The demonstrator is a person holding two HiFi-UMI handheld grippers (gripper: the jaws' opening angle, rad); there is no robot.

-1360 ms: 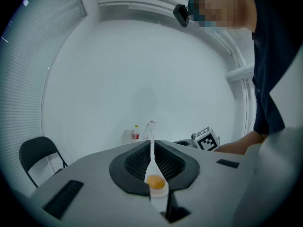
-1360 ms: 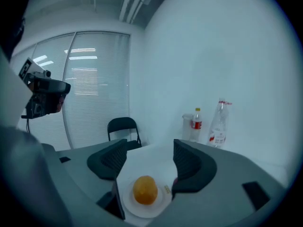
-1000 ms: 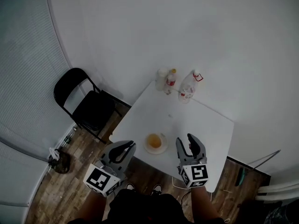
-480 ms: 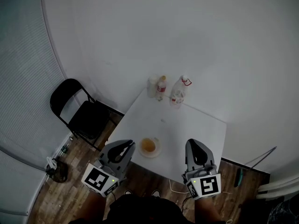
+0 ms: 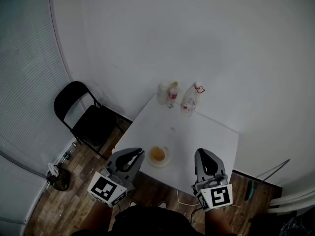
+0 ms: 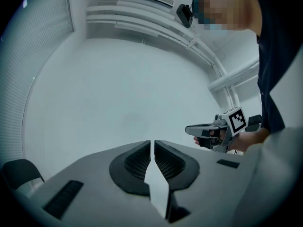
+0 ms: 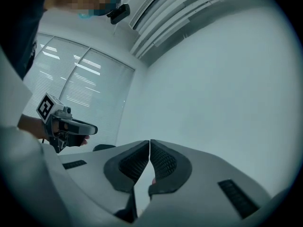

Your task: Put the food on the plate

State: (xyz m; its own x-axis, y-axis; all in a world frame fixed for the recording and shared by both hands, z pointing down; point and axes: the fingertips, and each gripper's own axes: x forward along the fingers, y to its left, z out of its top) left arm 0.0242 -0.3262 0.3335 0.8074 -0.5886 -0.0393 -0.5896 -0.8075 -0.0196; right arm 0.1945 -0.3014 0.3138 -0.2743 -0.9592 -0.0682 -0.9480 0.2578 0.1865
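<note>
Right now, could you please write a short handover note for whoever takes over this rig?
Left gripper: shut, empty.
Right gripper: shut, empty.
Both are held at the near edge of the table, one on each side of the plate.
Food: lies on the plate.
Bottles: stand at the far edge.
Done: the food looks plated.
Left: apparently nothing; check for any other food.

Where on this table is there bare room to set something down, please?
The table is bare across its middle and right side, between the bottles at the far corner and the plate at the near edge. Only those two spots are crowded.
</note>
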